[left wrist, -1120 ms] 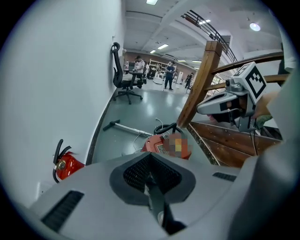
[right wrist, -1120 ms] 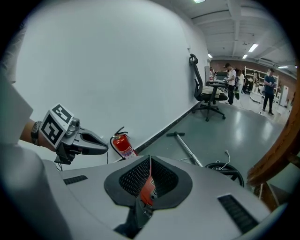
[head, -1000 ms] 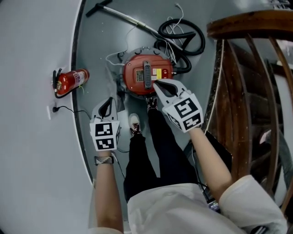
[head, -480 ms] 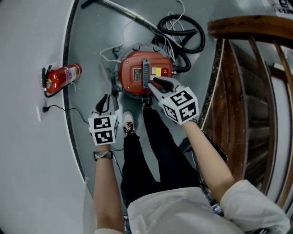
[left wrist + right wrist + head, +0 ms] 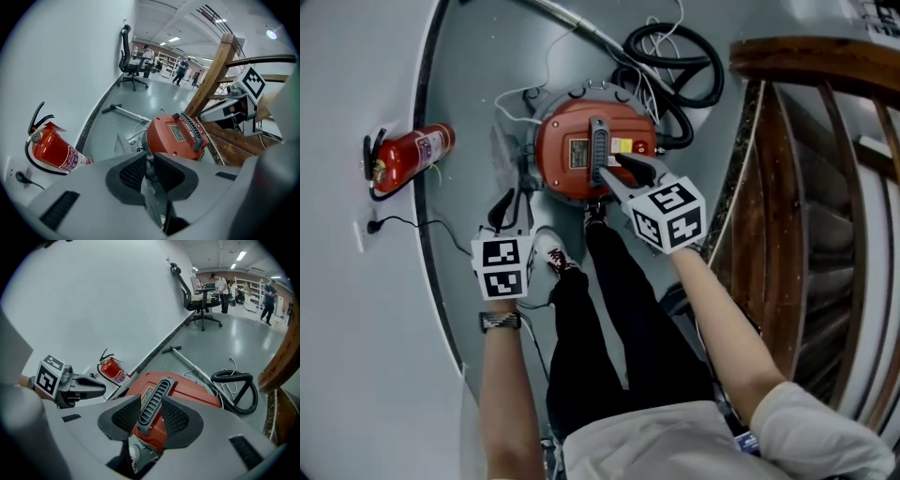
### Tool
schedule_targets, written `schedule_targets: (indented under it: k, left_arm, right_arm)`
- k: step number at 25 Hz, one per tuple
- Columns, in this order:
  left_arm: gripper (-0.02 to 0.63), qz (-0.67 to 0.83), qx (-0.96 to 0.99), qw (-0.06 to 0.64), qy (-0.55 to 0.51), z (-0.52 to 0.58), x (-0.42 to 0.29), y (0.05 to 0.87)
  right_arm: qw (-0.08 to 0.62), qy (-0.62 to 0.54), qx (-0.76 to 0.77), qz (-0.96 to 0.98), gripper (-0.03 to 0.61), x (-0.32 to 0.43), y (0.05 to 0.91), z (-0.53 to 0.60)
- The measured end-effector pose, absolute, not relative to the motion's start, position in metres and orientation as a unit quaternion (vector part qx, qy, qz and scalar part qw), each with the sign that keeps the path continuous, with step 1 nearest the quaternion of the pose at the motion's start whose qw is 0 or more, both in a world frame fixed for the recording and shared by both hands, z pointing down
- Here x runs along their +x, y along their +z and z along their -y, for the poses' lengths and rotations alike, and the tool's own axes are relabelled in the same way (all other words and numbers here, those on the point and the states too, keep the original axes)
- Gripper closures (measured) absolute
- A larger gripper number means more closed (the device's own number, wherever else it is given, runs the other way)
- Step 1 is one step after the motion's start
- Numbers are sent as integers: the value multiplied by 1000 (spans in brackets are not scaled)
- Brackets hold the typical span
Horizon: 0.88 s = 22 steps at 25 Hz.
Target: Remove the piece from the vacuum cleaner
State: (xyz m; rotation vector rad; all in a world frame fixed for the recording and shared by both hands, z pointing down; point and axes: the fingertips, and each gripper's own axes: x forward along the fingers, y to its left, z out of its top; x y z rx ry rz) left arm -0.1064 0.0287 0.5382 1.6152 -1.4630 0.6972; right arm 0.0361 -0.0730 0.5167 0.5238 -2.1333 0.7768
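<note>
The right tool [image 5: 615,169], its jaws just opening and holding nothing, lines up on the grey handle [image 5: 598,150] of the red vacuum cleaner [image 5: 567,141], probably to grip it. The left tool [image 5: 508,199], its jaws just opening a little and empty, hangs beside the body.

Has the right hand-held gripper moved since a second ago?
Yes. The right hand-held gripper has closed in on the vacuum; its jaws have just been opening, with the handle between them.
</note>
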Motion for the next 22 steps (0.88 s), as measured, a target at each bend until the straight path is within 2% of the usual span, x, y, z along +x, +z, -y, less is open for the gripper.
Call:
schedule_targets:
  k: [8, 18, 22]
  left_arm:
    - [555, 585, 641, 405, 286, -36, -108, 555]
    - [532, 582, 652, 398, 280, -38, -102, 565]
    - [532, 575, 653, 390, 303, -37, -100, 573]
  right_arm:
    - [324, 336, 227, 855, 428, 40, 533, 81]
    - [306, 331, 192, 871, 420, 34, 548, 71]
    - [279, 357, 194, 870, 416, 35, 550, 74]
